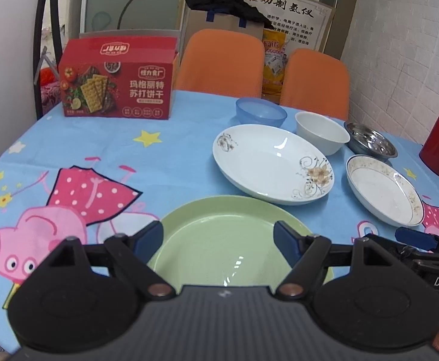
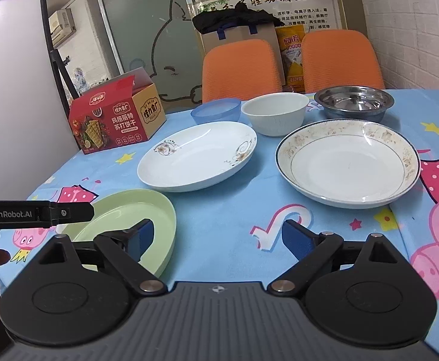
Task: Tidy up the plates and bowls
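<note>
Blue cartoon-print cloth covers the table [image 2: 219,225], with two orange chairs [image 2: 242,69] pushed in at the far side and a red cracker box [image 1: 117,90] off to the left. All the dishes lie apart, nothing stacked yet. Nearest the person is the green plate [image 1: 219,240]. The left gripper [image 1: 219,242] hangs directly over its near half, jaws spread wide and empty, one pad toward each side of the plate and neither touching the rim. Beyond it, slightly right, sits the flowered white plate [image 1: 272,162]; further right the gold-rimmed plate [image 2: 347,162]. Along the back run the blue bowl [image 1: 260,111], the white bowl [image 2: 275,114] and the steel bowl [image 2: 353,102].

The right gripper [image 2: 219,239] is likewise released, holding nothing, over bare cloth with the green plate at its left pad and the gold-rimmed plate ahead to the right. By my reckoning the left hand is the better placed for the green plate, the right for the gold-rimmed one.
</note>
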Demonstrator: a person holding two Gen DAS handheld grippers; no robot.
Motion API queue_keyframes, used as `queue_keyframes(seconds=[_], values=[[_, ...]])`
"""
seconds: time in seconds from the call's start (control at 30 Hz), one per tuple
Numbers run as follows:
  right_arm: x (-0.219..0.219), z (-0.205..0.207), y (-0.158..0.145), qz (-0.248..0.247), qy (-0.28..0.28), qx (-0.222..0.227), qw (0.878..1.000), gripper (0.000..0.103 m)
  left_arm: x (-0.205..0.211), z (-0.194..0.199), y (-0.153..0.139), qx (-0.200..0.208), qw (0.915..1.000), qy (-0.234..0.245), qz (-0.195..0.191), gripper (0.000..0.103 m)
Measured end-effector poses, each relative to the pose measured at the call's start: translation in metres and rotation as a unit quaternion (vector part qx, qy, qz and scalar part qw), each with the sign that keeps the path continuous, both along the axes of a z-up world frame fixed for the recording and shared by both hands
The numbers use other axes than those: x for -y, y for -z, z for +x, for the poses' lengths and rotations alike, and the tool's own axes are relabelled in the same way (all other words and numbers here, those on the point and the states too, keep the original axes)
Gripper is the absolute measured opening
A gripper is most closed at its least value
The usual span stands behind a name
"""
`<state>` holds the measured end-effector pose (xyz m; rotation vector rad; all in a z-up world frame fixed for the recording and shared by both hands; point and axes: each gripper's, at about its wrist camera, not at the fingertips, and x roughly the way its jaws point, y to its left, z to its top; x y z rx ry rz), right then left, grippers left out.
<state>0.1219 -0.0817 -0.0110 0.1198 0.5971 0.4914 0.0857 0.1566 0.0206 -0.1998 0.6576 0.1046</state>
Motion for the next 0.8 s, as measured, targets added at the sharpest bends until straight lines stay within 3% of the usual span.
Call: queue_keyframes(seconds=[0.37, 0.8], values=[[-0.018, 0.062, -0.029, -0.037, -0.008, 0.049, 0.998, 0.103, -0.021, 0.057, -0.011, 0.006, 0.9999, 0.008, 0.013, 0.074], [-0.028, 0.114, -0.026, -0.049, -0.026, 0.038, 0.998, 0.103, -0.032, 0.128, -0.009, -0.028, 0.9984, 0.048, 0.013, 0.074]])
